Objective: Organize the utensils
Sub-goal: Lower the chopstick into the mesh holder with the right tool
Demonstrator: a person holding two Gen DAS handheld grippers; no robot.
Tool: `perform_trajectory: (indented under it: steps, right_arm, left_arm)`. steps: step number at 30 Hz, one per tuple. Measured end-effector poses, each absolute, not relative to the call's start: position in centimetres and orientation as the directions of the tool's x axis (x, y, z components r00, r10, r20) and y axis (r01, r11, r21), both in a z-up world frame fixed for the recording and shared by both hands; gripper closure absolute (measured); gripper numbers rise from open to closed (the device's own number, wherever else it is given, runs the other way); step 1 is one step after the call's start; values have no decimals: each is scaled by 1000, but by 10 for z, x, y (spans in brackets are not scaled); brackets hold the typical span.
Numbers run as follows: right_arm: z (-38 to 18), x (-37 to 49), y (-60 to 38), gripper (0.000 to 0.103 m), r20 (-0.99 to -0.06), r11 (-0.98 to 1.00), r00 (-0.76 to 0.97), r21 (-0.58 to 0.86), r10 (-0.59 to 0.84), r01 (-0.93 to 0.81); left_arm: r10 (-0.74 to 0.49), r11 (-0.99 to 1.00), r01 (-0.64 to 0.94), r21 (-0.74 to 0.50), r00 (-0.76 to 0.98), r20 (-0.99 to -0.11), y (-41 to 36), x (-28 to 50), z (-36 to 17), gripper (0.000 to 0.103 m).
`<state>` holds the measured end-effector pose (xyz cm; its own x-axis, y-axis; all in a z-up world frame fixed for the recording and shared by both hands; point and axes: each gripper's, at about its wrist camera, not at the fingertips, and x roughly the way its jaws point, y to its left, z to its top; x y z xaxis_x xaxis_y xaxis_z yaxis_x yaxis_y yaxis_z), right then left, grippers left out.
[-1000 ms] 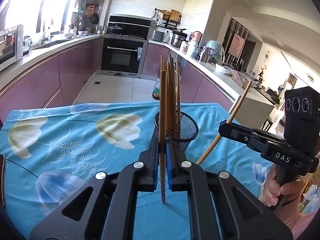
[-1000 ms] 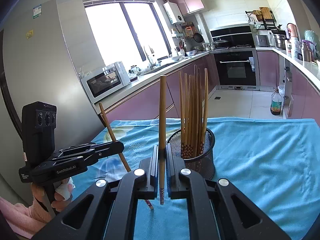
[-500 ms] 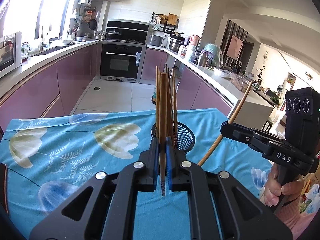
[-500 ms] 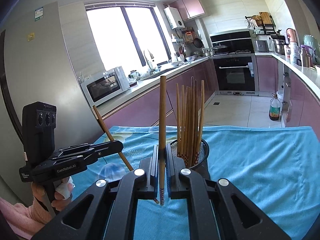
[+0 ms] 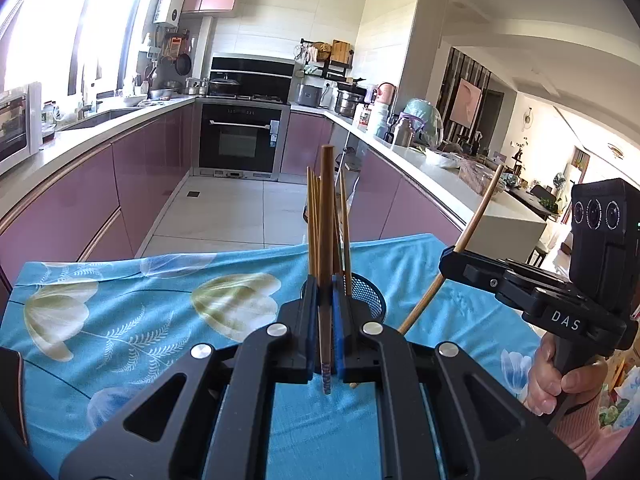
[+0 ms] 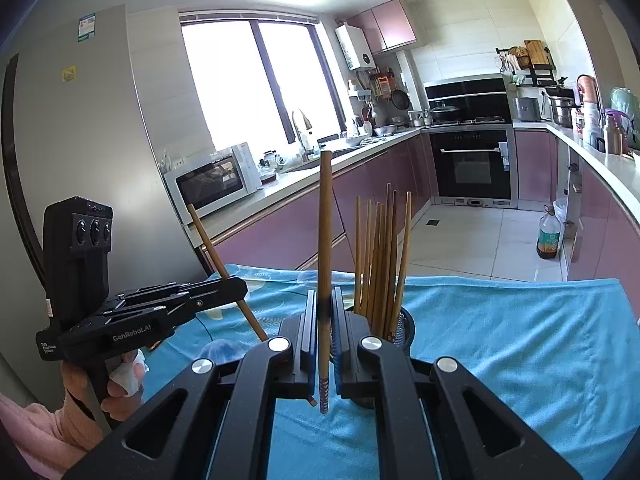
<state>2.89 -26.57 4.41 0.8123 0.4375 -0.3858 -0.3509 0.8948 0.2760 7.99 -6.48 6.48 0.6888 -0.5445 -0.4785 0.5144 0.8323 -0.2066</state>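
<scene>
Reading "DAS" on your right gripper (image 5: 448, 258) and "GenRobot.AI" on your left gripper (image 6: 240, 285), you have each set of jaws clenched on one brown wooden chopstick (image 5: 326, 220), held upright between the blue pads. More chopsticks stand in the black mesh holder (image 6: 406, 330) just beyond, on the counter's blue floral cloth (image 6: 520, 340).
</scene>
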Motion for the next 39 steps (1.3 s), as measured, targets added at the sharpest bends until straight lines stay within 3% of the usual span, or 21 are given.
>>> perform_trajectory:
  steps: [39]
  right_arm:
    - [82,49,-269,97,-319,910,857,232,406,-345]
  left_arm:
    - [-561,826,532,-188,743,-364,-76,93,128,96]
